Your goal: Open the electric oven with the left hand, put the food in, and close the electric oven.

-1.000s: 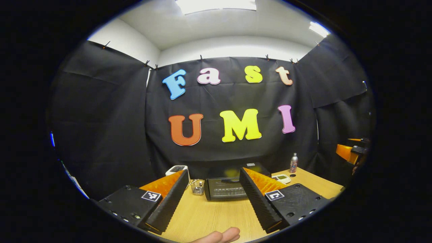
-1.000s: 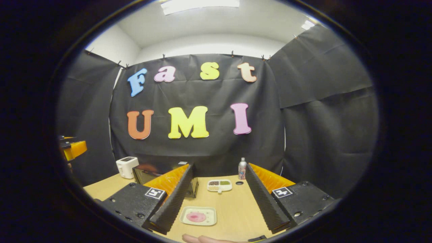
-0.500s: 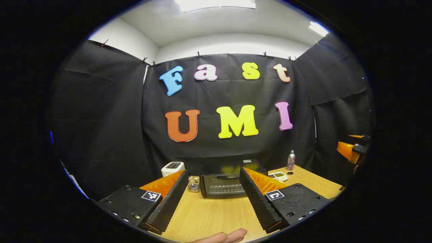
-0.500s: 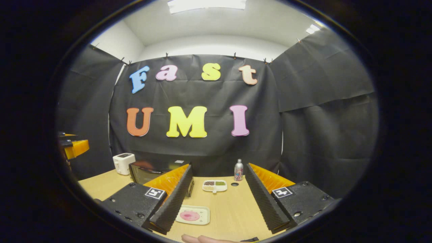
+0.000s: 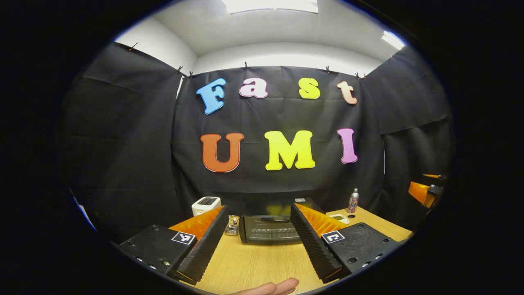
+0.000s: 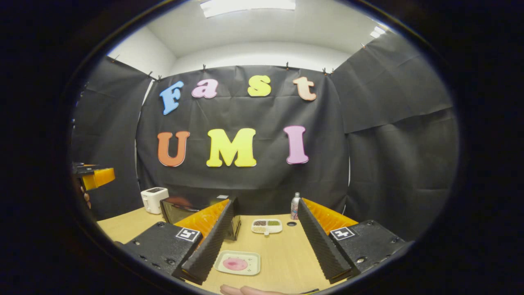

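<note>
The step in hand looks like the approach to the door of the black box-shaped electric oven (image 5: 270,229), so the left tongs (image 5: 257,246), which stand released with a wide gap and nothing between their fingers, should go straight ahead and level toward the dark bar handle (image 5: 271,219) along the door's upper edge, arrive with a finger on either side of that bar, clench only once both are seated, and then swing the door down along its hinge arc rather than tugging it outward, since a straight tug could drag the oven across the pale wooden desk (image 5: 254,266). The oven, door closed, sits directly ahead of the left tongs, framed in the gap between their fingers and well apart from their tips. The right tongs (image 6: 262,246) are likewise released and empty; the food, a pink round piece on a pale rectangular plate (image 6: 237,263), lies on the desk just ahead of and below them, nearer their left finger, with the oven farther off beyond that finger.
</note>
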Available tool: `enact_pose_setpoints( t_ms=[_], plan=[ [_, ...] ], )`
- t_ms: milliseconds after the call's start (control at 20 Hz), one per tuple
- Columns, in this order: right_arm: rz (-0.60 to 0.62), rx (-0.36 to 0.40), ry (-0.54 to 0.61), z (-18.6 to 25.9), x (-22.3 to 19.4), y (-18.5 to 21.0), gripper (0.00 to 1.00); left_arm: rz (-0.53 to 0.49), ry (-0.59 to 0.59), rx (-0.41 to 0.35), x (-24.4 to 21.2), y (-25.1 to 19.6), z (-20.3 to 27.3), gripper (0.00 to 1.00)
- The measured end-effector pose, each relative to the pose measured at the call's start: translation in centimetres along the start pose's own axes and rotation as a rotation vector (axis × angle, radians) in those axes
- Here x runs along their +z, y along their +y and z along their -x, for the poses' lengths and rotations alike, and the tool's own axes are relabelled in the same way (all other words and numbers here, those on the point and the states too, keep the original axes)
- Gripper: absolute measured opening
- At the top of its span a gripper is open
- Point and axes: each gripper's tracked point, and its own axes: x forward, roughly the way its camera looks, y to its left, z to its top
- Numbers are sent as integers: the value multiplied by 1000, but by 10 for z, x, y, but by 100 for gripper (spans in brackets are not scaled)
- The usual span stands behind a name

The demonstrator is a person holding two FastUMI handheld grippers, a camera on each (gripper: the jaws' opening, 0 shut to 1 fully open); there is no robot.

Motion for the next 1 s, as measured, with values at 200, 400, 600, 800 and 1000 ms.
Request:
enact_pose_setpoints(
  t_ms=[200,400,600,800,1000],
  plan=[
    [12,5,-28,-4,2,-7,95,22,-1,-26,1,-14,-31,96],
    [20,25,-27,-12,-4,-15,95,17,44,-42,-14,-34,-80,96],
    [44,14,-30,-17,-7,-31,95,27,129,-94,-43,-56,-137,96],
    [51,-7,-18,-17,-19,-47,100,41,244,-82,-79,-57,-191,96],
    [32,-8,6,-14,-26,-57,96,51,384,-94,-124,-63,-230,95]
  ],
)
